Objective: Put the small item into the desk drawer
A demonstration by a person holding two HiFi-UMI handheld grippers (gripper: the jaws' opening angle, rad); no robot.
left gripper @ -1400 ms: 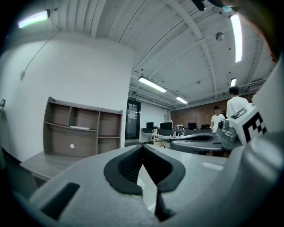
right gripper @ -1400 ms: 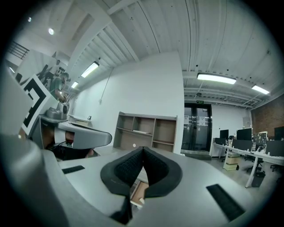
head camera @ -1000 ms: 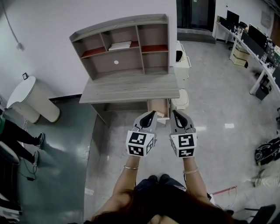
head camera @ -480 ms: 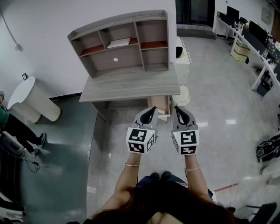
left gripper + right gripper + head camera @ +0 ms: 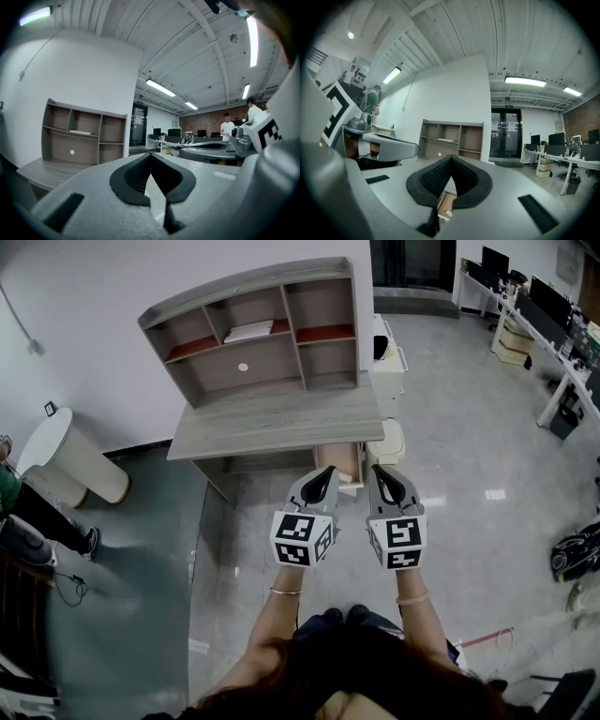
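A grey wooden desk [image 5: 272, 423] with a shelf hutch [image 5: 253, 329] stands against the white wall. Under its right side a light wooden drawer [image 5: 339, 465] is pulled open. In the right gripper view a small pale item [image 5: 447, 213] lies in the drawer [image 5: 444, 202], seen through the gap below the jaws. My left gripper [image 5: 324, 480] and right gripper [image 5: 378, 476] are held side by side in front of the drawer, pointing level at it. Both are shut with nothing between the pads, as the left gripper [image 5: 150, 157] and right gripper [image 5: 451, 159] show in their own views.
A white book [image 5: 248, 331] lies on a hutch shelf. A white bin [image 5: 389, 442] stands right of the desk and a round white stand [image 5: 61, 456] to its left. A person [image 5: 28, 512] is at the left edge. Office desks [image 5: 553, 324] fill the far right; a black bag [image 5: 577, 554] lies on the floor.
Both grippers have stayed where they were, still shut. The head view has shifted slightly. The person at the left edge has moved further out of the picture.
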